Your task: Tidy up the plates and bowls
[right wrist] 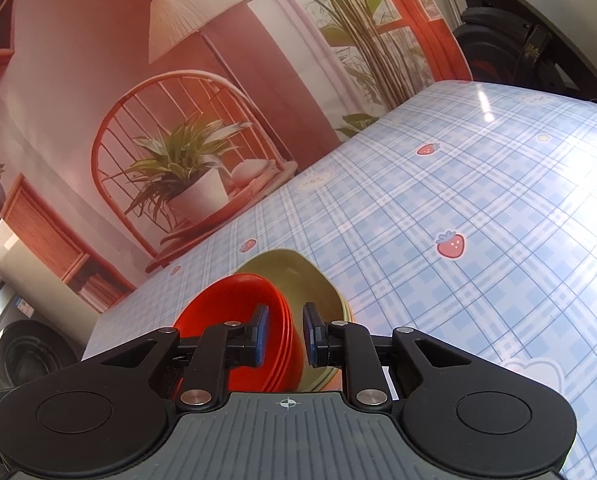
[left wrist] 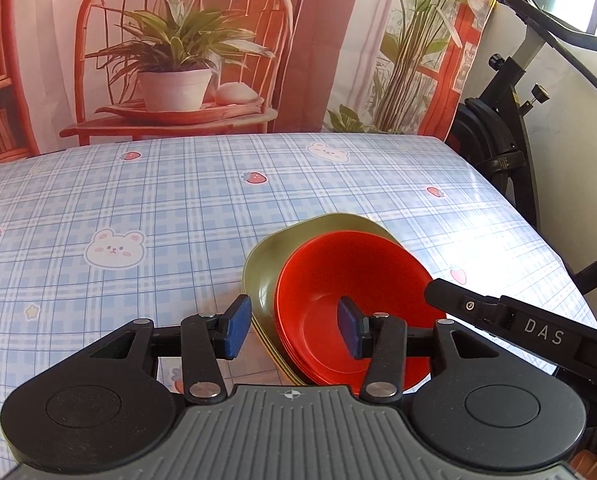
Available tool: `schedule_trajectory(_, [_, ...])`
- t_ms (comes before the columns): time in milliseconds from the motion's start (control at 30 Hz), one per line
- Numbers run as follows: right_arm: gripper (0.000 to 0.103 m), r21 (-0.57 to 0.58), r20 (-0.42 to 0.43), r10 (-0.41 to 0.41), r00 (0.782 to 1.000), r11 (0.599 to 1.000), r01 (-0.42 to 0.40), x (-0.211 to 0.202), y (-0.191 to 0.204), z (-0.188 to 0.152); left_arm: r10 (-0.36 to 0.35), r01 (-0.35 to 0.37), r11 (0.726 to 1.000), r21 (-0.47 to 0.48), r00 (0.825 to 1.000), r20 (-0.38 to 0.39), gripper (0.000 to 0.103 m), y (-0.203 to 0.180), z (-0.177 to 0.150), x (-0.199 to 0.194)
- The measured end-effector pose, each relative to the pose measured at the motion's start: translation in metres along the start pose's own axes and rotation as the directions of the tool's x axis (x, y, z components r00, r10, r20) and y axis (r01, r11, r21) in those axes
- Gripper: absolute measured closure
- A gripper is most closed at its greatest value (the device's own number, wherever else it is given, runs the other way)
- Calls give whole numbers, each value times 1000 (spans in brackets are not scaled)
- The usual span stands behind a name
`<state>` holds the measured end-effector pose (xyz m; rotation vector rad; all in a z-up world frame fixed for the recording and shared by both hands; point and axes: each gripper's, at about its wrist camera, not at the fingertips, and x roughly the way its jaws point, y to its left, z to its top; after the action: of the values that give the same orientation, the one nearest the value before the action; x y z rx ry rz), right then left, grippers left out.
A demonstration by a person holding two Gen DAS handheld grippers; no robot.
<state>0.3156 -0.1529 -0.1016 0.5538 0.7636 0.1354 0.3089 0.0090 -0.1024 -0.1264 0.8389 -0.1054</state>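
Note:
Several red bowls [left wrist: 350, 280] sit nested inside olive-green bowls [left wrist: 266, 264] on the blue checked tablecloth [left wrist: 138, 200]. The nest looks tilted, its mouth turned toward the right-hand tool. My left gripper [left wrist: 294, 330] is open. One blue pad is outside the green rim and the other is inside the red bowl, neither pressing. My right gripper [right wrist: 286, 336] straddles the stacked red rims [right wrist: 288, 344] with the green bowls [right wrist: 294, 268] behind. Its pads stand a little off the rims, so it is open. That gripper's black finger arm [left wrist: 538, 332] reaches in from the right.
The table's right edge [left wrist: 538, 232] lies close to the bowls, with a black exercise bike [left wrist: 498, 140] beyond it. A printed backdrop of a chair and plants [left wrist: 178, 60] hangs along the far edge. Bare cloth stretches to the left and far side.

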Motion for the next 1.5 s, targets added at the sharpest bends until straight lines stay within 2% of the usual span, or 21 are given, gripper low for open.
schedule_trajectory(67, [83, -39, 8, -16, 1000, 999, 16, -5, 6, 4, -7, 7, 1000, -3, 999, 33, 50, 0, 5, -9])
schedule_trajectory(200, [77, -132, 42, -52, 998, 990, 57, -18, 14, 9, 3, -4, 1000, 14, 996, 87, 37, -2, 8, -24])
schedule_trajectory(300, [71, -228, 74, -73, 995, 970, 88, -31, 22, 15, 0, -3, 1000, 24, 994, 109, 35, -2, 8, -37])
schedule_trajectory(400, [59, -284, 111, -99, 989, 950, 127, -45, 27, 21, 22, -28, 999, 32, 987, 158, 28, 0, 9, -54])
schedule_trajectory(500, [47, -293, 125, -89, 988, 948, 122, -58, 29, 27, 30, -34, 999, 16, 979, 200, 20, 3, 10, -70])
schedule_trajectory(567, [33, -313, 144, -84, 986, 942, 125, -67, 34, 30, 39, -46, 999, 24, 971, 237, 18, 0, 8, -85])
schedule_trajectory(600, [29, -321, 153, -78, 985, 939, 124, -71, 36, 31, 52, -62, 998, 31, 966, 253, 17, -2, 7, -91])
schedule_trajectory(667, [13, -334, 167, -59, 984, 936, 113, -80, 42, 34, 85, -103, 993, 52, 957, 278, 14, -7, 4, -103])
schedule_trajectory(767, [1, -353, 180, -34, 983, 931, 97, -93, 53, 38, 150, -184, 980, 75, 934, 323, 11, -15, 2, -121])
schedule_trajectory(833, [1, -379, 199, -31, 979, 919, 106, -103, 64, 39, 163, -195, 979, 58, 921, 355, 10, -14, 0, -137])
schedule_trajectory(933, [0, -404, 232, -19, 972, 908, 114, -121, 78, 40, 144, -162, 987, 15, 911, 386, 10, -8, -1, -161])
schedule_trajectory(1000, [0, -405, 246, -10, 969, 907, 112, -134, 86, 40, 146, -160, 987, -1, 897, 417, 10, -7, -4, -180])
schedule_trajectory(1100, [0, -424, 255, -10, 967, 897, 121, -153, 98, 39, 189, -212, 977, 0, 870, 456, 10, -13, -9, -208])
schedule_trajectory(1233, [0, -475, 286, -1, 958, 868, 143, -184, 120, 36, 226, -257, 966, 4, 856, 464, 10, -20, -13, -238])
schedule_trajectory(1333, [0, -489, 313, 29, 949, 862, 135, -212, 134, 35, 225, -248, 969, -15, 849, 477, 10, -19, -16, -263])
schedule_trajectory(1500, [0, -498, 343, 54, 938, 857, 132, -253, 153, 38, 223, -252, 968, -18, 819, 530, 10, -22, -18, -307])
